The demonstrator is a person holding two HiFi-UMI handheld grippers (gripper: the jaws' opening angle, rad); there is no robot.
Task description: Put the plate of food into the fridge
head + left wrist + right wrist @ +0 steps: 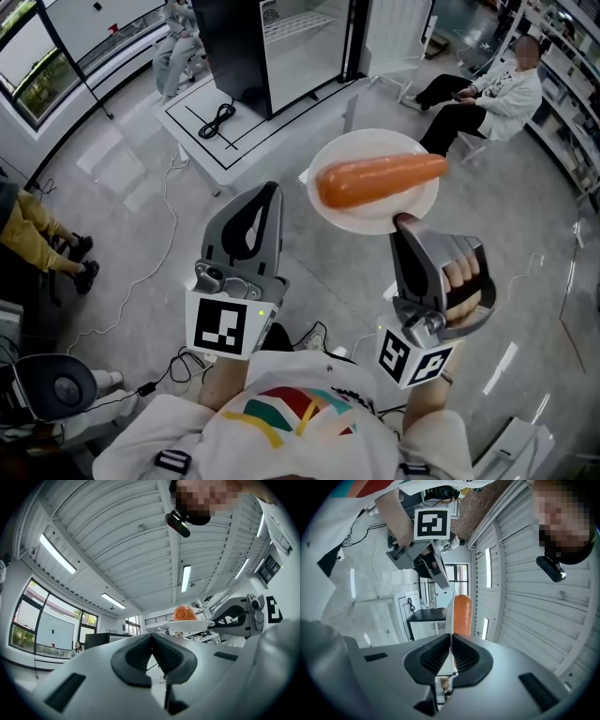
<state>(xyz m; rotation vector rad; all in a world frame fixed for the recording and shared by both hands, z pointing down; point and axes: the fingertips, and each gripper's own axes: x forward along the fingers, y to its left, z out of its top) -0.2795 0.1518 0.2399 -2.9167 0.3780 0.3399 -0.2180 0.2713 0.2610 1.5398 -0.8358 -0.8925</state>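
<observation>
A white plate (pixel 412 192) carries a long orange piece of food (pixel 375 178), like a carrot. My right gripper (pixel 405 223) is shut on the plate's near rim and holds it level above the floor. In the right gripper view the thin rim (pixel 450 613) runs between the pads, with the orange food (pixel 462 616) behind it. My left gripper (pixel 267 192) is shut on nothing, to the left of the plate and apart from it. Its own view shows closed pads (pixel 140 656) and the plate (pixel 192 625) to the right. The black fridge (pixel 239 47) stands ahead on a white platform (pixel 202 141).
A person sits on a chair (pixel 497 89) at the far right. Another person's legs (pixel 42 239) show at the left edge. A black cable (pixel 217 122) lies on the platform and white cables (pixel 150 272) trail over the grey floor. A round device (pixel 56 384) sits at the lower left.
</observation>
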